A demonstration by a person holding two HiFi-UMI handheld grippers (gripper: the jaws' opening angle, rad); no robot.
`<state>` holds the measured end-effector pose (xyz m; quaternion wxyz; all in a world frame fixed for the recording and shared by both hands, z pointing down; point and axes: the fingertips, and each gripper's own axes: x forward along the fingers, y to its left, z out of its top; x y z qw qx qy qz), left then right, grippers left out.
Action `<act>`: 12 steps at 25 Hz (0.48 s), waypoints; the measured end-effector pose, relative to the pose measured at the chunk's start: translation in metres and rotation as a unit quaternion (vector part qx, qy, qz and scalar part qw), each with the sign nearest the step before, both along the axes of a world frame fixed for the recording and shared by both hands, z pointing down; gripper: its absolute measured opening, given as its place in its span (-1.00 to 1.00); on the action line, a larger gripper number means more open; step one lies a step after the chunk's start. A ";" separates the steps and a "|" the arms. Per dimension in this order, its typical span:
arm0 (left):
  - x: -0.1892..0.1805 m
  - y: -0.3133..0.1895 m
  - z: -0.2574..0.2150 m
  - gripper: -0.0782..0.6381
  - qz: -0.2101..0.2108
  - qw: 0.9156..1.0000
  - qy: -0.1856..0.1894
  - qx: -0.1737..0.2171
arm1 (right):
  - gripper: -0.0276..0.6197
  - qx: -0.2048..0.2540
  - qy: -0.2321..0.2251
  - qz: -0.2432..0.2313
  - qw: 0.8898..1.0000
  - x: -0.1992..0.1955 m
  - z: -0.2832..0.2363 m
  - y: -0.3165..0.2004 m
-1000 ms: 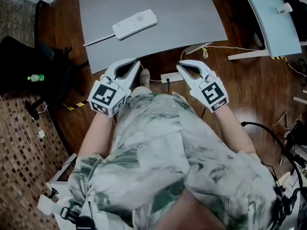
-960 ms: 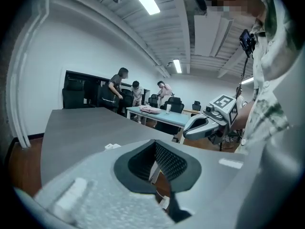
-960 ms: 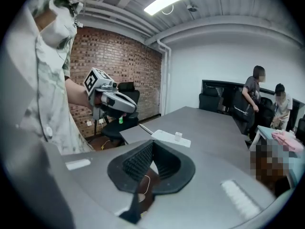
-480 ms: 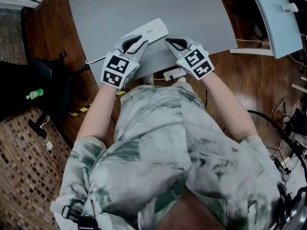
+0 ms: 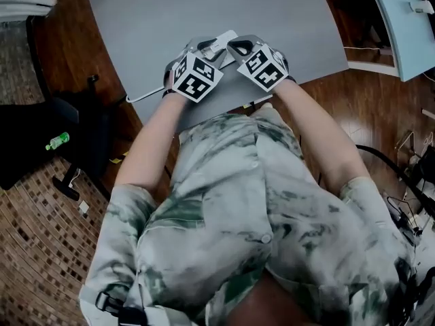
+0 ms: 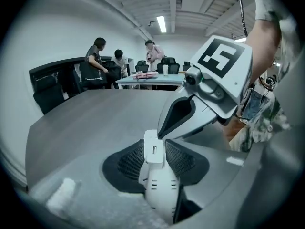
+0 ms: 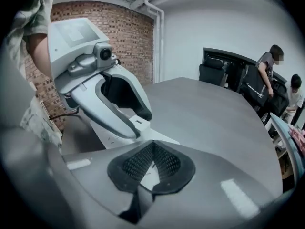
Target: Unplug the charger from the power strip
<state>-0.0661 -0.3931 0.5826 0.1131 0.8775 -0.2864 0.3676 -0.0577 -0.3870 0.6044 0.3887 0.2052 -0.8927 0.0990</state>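
I am getting ready to grab. My left gripper (image 6: 155, 146) is opening wide. A small white block (image 6: 153, 149) is sitting between its jaws, and I think it is the charger. It is sitting on the strip (image 7: 109, 137) on the worktop (image 5: 272, 5). My right gripper (image 7: 152, 147) is pressed together at its tips, just over the strip. Next I am going to need one gripper holding the strip down and the other pinching the charger and pulling it straight out.

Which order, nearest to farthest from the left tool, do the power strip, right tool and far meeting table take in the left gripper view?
1. Power strip: between the left tool's opening jaws, bottom centre.
2. Right tool: just beyond, upper right.
3. Far meeting table: across the room, top centre.
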 end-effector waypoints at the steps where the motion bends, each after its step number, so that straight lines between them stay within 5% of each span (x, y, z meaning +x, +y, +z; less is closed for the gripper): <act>1: 0.000 0.000 0.006 -0.38 0.003 1.000 -0.009 -0.004 | -0.89 -0.002 0.001 -0.002 1.000 -0.002 0.003 0.001; 12: 0.005 0.008 0.025 -0.49 0.025 0.999 -0.016 -0.023 | -0.89 0.002 -0.040 -0.025 0.999 -0.003 0.004 0.007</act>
